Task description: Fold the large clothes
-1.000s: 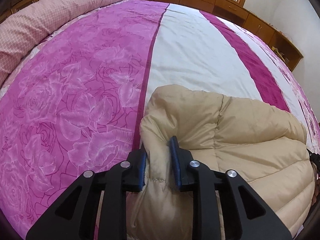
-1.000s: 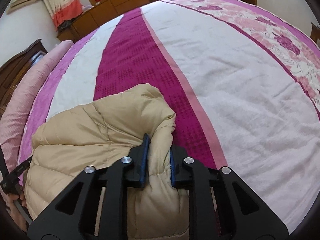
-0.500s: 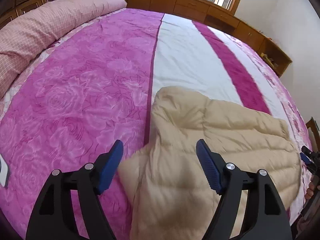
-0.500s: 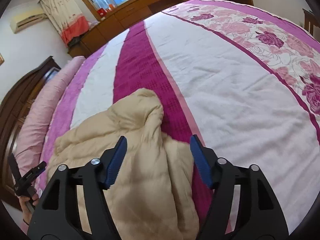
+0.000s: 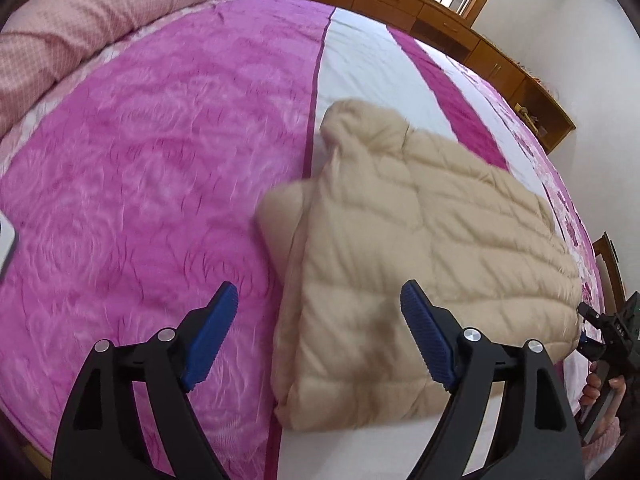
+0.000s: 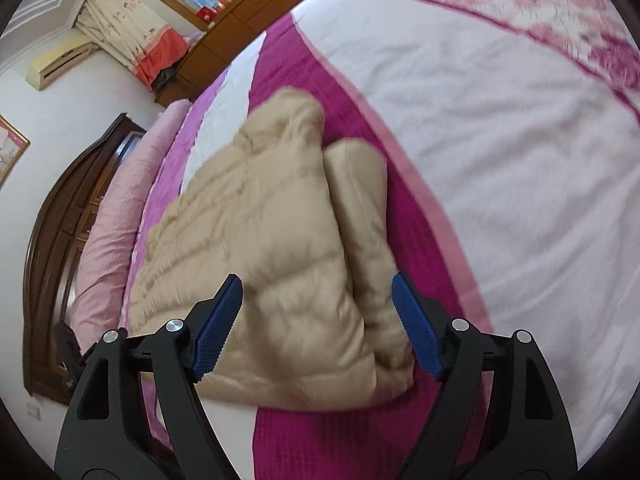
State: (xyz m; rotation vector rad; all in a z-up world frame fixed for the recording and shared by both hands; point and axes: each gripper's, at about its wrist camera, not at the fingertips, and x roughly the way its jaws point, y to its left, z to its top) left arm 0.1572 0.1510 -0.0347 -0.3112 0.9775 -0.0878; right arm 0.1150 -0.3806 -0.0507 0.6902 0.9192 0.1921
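Nearest, both tools hang above the bed w/ jaws spread wide and nothing between them. Left gripper (image 5: 316,336) sits over the near left edge of the beige puffer jacket (image 5: 420,248); right gripper (image 6: 316,320) sits over its near right edge. Neither touches the fabric, as far as the blur lets me tell. Prob. they're clear so the bundle can settle on its own; that's my read, not seen.

Jacket lies folded on the bedspread (image 5: 140,160), roughly a thick rectangle, approx. centred on the white stripe w/ its left flap spilling onto the pink rose panel. Quilted seams run across the top; it's puffy, so layers look springy and could creep open. Right wrist view shows 2 stacked rolls along the right side (image 6: 360,216), so at least 1 fold is done. A lumpy knob, maybe hood or collar, sticks out at the far end (image 5: 352,124).

Farther: pink pillow roll (image 5: 100,28), wood cabinets (image 5: 400,0), window.
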